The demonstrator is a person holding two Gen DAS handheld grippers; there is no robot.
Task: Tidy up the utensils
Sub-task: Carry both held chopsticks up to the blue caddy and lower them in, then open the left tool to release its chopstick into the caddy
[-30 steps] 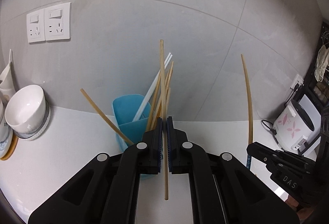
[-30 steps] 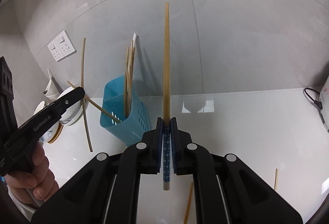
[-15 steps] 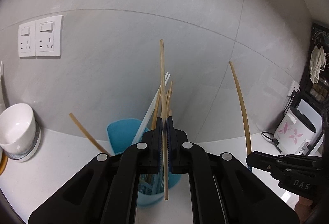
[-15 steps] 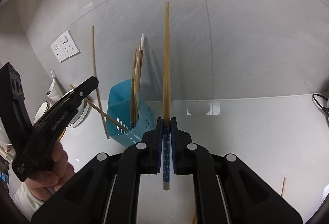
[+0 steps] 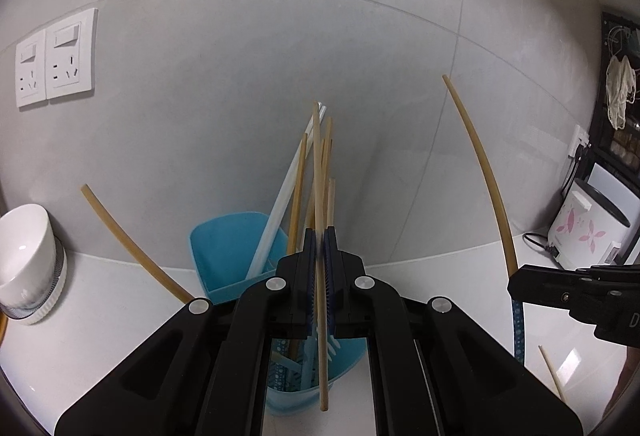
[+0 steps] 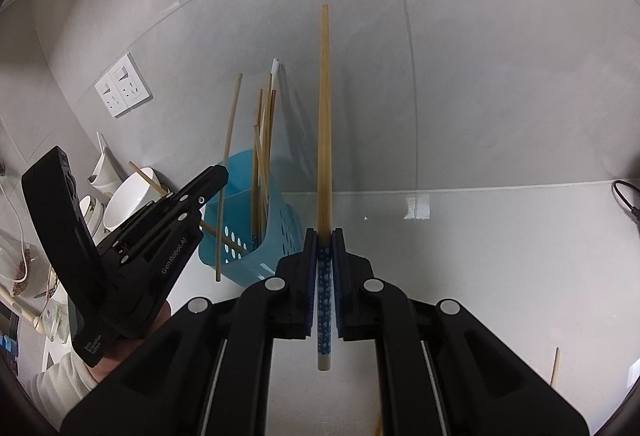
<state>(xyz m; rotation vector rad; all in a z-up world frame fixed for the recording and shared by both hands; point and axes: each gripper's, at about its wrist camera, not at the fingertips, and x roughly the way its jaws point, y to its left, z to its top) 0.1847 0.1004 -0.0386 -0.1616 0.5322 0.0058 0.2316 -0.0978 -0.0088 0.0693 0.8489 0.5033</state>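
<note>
Left gripper (image 5: 319, 268) clamped on a chopstick (image 5: 318, 171) — near-upright, lower tip right over the blue holder (image 5: 224, 248) at frame centre-bottom. Right gripper (image 6: 325, 272) pinching another chopstick (image 6: 324, 115), holder well off to its left — left hand nearer.

Both wrist cameras look down along their fingers, close to the wall; both show the blue holder (image 5: 224, 248) (image 6: 276, 232).
</note>
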